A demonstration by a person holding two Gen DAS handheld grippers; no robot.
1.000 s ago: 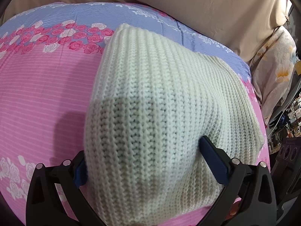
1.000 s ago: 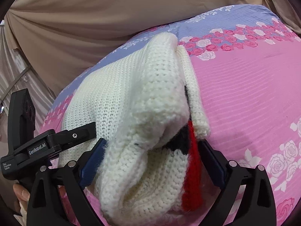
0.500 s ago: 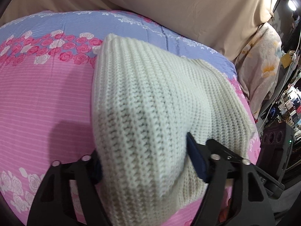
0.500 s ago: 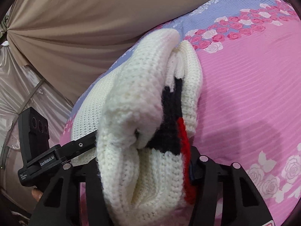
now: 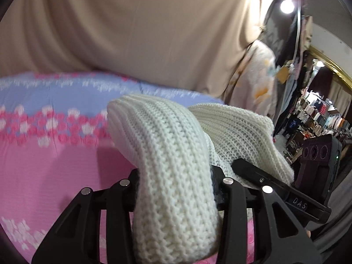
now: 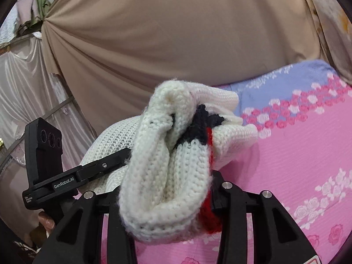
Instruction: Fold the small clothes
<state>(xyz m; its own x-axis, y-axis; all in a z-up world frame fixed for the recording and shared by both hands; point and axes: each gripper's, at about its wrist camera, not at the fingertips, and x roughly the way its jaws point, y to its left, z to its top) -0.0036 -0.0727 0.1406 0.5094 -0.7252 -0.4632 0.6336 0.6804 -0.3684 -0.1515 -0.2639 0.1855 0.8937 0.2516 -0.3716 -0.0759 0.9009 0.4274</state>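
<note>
A cream knit sweater (image 5: 171,154) with a black and red patch (image 6: 199,125) hangs bunched between my two grippers, lifted above the pink flowered bed sheet (image 5: 55,165). My left gripper (image 5: 176,189) is shut on a thick fold of the sweater. My right gripper (image 6: 167,189) is shut on another bunched fold, where the black and red knitting shows. The right gripper's body (image 5: 312,176) shows at the right of the left wrist view, the left gripper's body (image 6: 48,154) at the left of the right wrist view. The pads are hidden in the knit.
The bed sheet (image 6: 308,154) has a blue band with pink roses at its far side. A beige curtain (image 5: 143,33) hangs behind the bed. A flowered cloth (image 5: 257,81) and shelves of goods (image 5: 319,114) stand at the right.
Both grippers closed tight on the sweater and lifted it off the sheet, tilting upward so the curtain fills more of both views. The sweater bunched into narrower folds.
</note>
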